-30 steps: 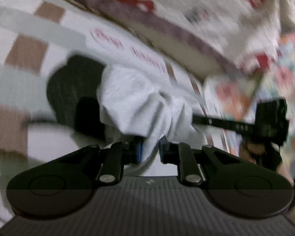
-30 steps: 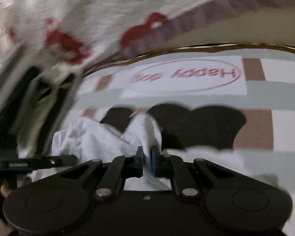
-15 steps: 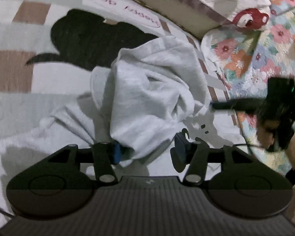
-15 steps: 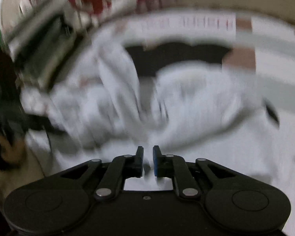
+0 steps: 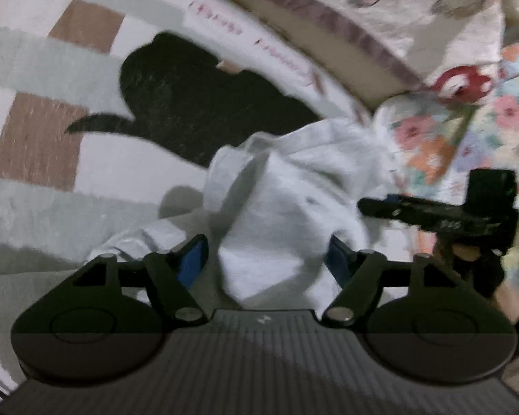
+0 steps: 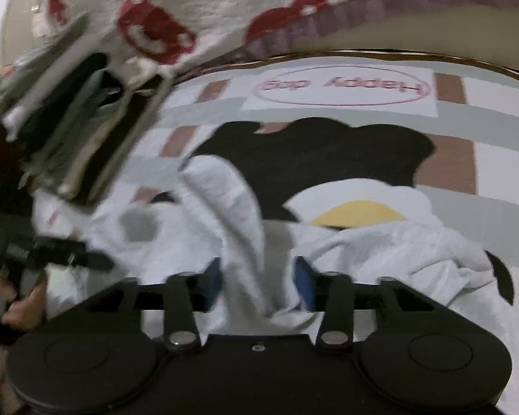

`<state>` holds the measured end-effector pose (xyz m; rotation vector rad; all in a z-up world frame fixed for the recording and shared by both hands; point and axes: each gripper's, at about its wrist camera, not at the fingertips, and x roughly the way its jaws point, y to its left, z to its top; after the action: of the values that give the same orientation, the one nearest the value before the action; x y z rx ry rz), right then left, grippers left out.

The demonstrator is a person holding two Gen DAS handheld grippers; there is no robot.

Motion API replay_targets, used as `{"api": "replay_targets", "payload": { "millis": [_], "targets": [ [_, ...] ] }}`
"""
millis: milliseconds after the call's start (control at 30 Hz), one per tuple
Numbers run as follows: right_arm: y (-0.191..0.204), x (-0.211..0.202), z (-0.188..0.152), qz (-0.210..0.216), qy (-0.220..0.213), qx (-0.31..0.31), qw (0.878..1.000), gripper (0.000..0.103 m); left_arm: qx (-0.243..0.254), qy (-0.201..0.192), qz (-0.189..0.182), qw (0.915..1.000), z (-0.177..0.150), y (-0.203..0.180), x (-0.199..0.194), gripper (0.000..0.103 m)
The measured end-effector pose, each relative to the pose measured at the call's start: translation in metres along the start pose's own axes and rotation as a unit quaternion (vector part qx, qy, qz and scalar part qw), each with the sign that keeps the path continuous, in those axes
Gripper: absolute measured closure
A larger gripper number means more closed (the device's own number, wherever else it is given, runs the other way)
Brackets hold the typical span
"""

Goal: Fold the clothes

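White garment bunched on the dog-print blanket, both grippers spread apart.

Left wrist view: the left gripper (image 5: 266, 259) is held apart over the crumpled white garment (image 5: 287, 207), heaped beside the black dog print (image 5: 204, 103); bare blanket (image 5: 52, 207) is seen beyond it. Right wrist view: the right gripper (image 6: 257, 282) is apart, straddling a garment (image 6: 235, 214) ridge running toward the print (image 6: 321, 159).
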<state>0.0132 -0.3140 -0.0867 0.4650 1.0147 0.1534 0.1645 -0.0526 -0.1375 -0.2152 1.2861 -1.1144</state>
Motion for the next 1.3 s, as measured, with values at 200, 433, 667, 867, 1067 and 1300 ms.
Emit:
{"api": "replay_targets", "payload": {
  "millis": [200, 433, 667, 867, 1067, 1300],
  "targets": [
    [0.002, 0.015, 0.002, -0.025, -0.007, -0.002, 1.0, 0.097, 0.137, -0.023, 0.089, 0.9863, 0.01, -0.041, 0.011, 0.087],
    [0.035, -0.108, 0.028, -0.109, -0.19, -0.059, 0.974, 0.098, 0.135, -0.208, 0.085, 0.965, 0.063, -0.065, -0.063, 0.088],
    [0.033, -0.116, -0.052, -0.1, -0.052, -0.087, 0.99, 0.098, 0.114, -0.031, 0.124, 0.9852, 0.012, -0.013, -0.021, 0.089],
    [-0.014, -0.049, -0.115, -0.128, 0.064, -0.004, 0.99, 0.092, 0.121, -0.042, 0.13, 0.9832, 0.023, -0.021, -0.017, 0.078],
    [-0.019, -0.087, -0.097, -0.148, 0.031, 0.022, 0.988, 0.062, 0.139, -0.051, 0.064, 0.9869, 0.021, -0.039, -0.014, 0.061],
    [-0.036, -0.114, -0.054, -0.058, -0.11, 0.144, 0.982, 0.05, 0.155, -0.019, 0.033, 0.9872, 0.007, -0.056, 0.012, 0.056]
  ]
}}
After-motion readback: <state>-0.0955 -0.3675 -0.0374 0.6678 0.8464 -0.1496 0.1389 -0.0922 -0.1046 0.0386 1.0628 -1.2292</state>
